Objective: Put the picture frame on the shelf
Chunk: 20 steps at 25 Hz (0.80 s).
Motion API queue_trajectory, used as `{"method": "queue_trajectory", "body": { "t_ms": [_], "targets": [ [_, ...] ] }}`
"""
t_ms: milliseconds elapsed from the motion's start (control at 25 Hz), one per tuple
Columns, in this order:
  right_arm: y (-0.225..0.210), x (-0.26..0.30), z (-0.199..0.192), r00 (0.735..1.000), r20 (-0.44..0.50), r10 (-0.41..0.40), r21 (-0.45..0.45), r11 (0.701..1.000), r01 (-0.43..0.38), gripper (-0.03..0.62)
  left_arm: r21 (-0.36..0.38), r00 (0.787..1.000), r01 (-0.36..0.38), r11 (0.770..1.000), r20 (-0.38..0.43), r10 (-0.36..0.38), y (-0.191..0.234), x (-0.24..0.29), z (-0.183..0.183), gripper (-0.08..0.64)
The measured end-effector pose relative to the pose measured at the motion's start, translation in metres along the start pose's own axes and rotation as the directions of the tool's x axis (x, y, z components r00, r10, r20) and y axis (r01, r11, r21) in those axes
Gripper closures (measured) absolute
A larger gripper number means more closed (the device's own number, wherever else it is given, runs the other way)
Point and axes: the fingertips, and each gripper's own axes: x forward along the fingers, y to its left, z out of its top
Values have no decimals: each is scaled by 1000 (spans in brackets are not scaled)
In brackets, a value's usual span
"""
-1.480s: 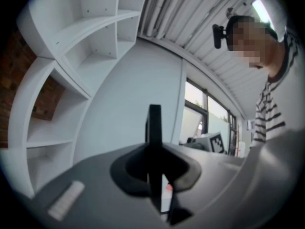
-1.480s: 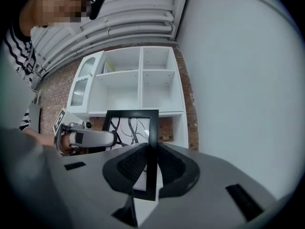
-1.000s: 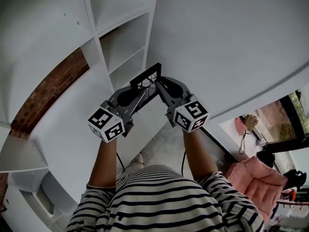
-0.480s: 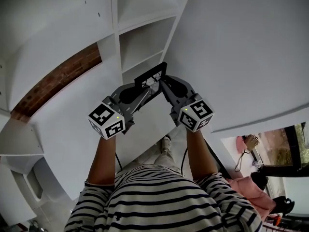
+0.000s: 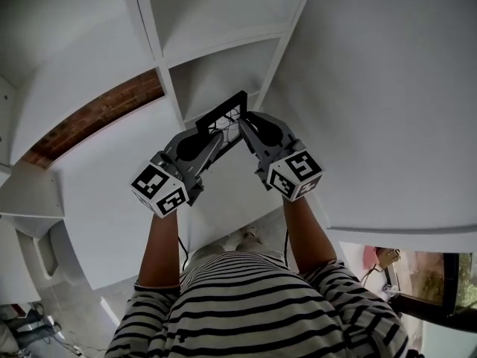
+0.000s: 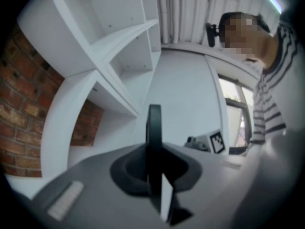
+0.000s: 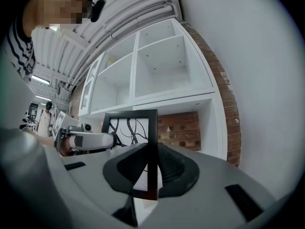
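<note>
I hold a black picture frame point(image 5: 222, 116) with a black-and-white line drawing between both grippers, in front of the white cubby shelf point(image 5: 223, 66). My left gripper point(image 5: 215, 134) is shut on the frame's left side; in the left gripper view the frame point(image 6: 154, 128) stands edge-on between the jaws. My right gripper point(image 5: 243, 129) is shut on its right side. In the right gripper view the frame point(image 7: 129, 128) is upright, its right bar clamped in the jaws, with the left gripper point(image 7: 88, 140) on the far side. Open shelf compartments point(image 7: 167, 66) lie just beyond.
A red brick wall point(image 5: 97, 118) shows behind the shelf point(image 6: 114, 56). A plain white side panel point(image 5: 387, 110) runs along the right. A window and a bag point(image 5: 387, 258) sit low on the right. A distant person point(image 7: 47, 109) stands far left in the right gripper view.
Both grippers have carried the frame closer to the shelf's compartments, and the shelf now fills more of the head view. Both grips are unchanged.
</note>
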Motion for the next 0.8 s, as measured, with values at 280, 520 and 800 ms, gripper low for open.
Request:
{"method": "queue_trajectory", "body": {
  "t_ms": [280, 520, 800],
  "targets": [
    [-46, 28, -12, 993, 60, 98, 10, 995, -98, 531, 80, 985, -170, 982, 19, 169, 33, 37, -12, 515],
    [-48, 29, -11, 989, 90, 122, 17, 992, -124, 531, 128, 961, -276, 953, 46, 272, 38, 38, -10, 512],
    [-49, 29, -11, 981, 135, 140, 18, 989, -144, 531, 156, 916, -400, 903, 56, 396, 46, 29, -19, 419]
  ]
}}
